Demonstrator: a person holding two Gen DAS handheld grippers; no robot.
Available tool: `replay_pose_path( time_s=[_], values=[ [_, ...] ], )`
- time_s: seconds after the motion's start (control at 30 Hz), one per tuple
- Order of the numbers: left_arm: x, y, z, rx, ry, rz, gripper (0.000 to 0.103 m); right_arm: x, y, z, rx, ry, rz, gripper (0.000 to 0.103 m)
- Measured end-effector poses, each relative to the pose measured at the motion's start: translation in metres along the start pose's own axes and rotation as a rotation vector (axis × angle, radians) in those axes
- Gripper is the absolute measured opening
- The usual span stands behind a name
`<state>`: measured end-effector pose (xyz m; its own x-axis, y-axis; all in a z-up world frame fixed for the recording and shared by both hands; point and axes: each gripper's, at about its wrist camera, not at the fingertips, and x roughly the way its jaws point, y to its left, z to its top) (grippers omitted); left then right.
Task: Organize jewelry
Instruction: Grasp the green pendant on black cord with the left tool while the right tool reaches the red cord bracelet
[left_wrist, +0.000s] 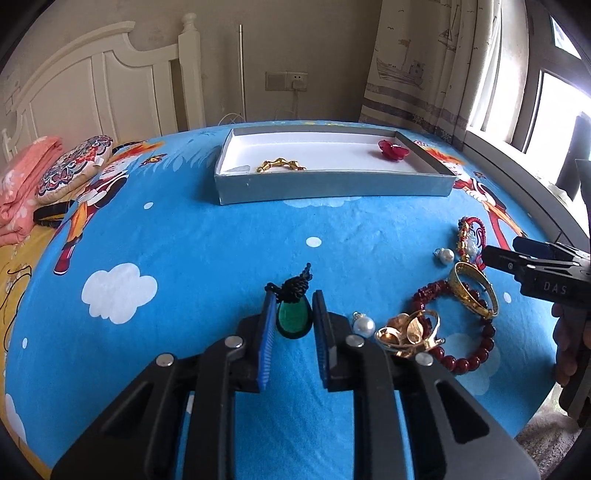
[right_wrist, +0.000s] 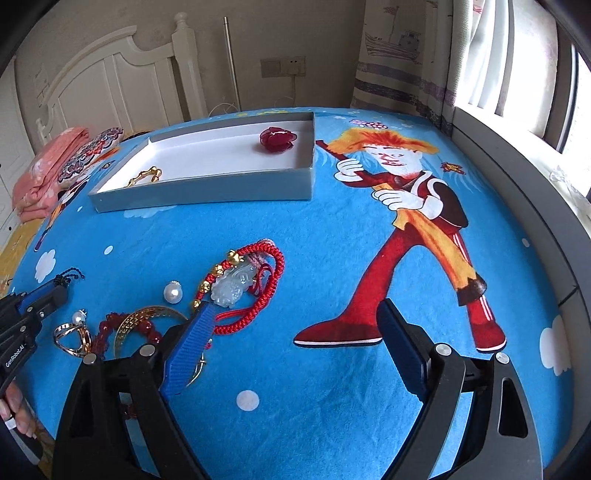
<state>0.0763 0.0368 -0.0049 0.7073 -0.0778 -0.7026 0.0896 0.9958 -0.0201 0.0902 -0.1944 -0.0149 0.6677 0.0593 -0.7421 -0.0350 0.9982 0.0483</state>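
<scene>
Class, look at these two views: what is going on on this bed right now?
A person with two hand-held grippers is sorting jewelry into a grey box. The left gripper has its jaws closed on a green pendant. The right gripper is open beside a red cord bracelet. A gold piece and red flower already lie inside.

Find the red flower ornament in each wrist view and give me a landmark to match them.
Left wrist view: red flower ornament lies upper right of centre, in the right end of the grey tray.
Right wrist view: red flower ornament lies upper centre, near the tray's right end.
Shared landmark: the gold chain piece at the tray's other end.
</scene>
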Motion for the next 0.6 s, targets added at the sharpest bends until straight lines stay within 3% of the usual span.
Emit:
replay_pose_path(
  time_s=[0.07,0.23,0.33,0.47,0.53,0.6],
  values=[
    [-0.001,0.001,0.000,-0.004,-0.002,-0.002,0.019,0.003,0.002,0.000,0.006,0.007,0.010,0.082],
    [-0.001,0.002,-0.001,-0.008,0.000,-0.007,0.019,0.005,-0.012,0.005,0.084,0.003,0.011,0.058],
    [0.000,0.003,-0.001,-0.017,0.002,-0.011,0.019,0.008,-0.016,0.008,0.098,0.006,0.019,0.055],
    [-0.001,0.005,-0.002,-0.024,-0.002,-0.008,0.019,0.014,-0.009,0.012,0.077,-0.002,0.019,0.050],
    [0.000,0.006,-0.003,-0.031,-0.002,-0.005,0.019,0.015,-0.005,0.013,0.059,-0.001,0.018,0.038],
    [0.000,0.007,-0.003,-0.037,0.000,-0.006,0.019,0.015,0.000,0.013,0.036,-0.001,0.023,0.034]
  ],
)
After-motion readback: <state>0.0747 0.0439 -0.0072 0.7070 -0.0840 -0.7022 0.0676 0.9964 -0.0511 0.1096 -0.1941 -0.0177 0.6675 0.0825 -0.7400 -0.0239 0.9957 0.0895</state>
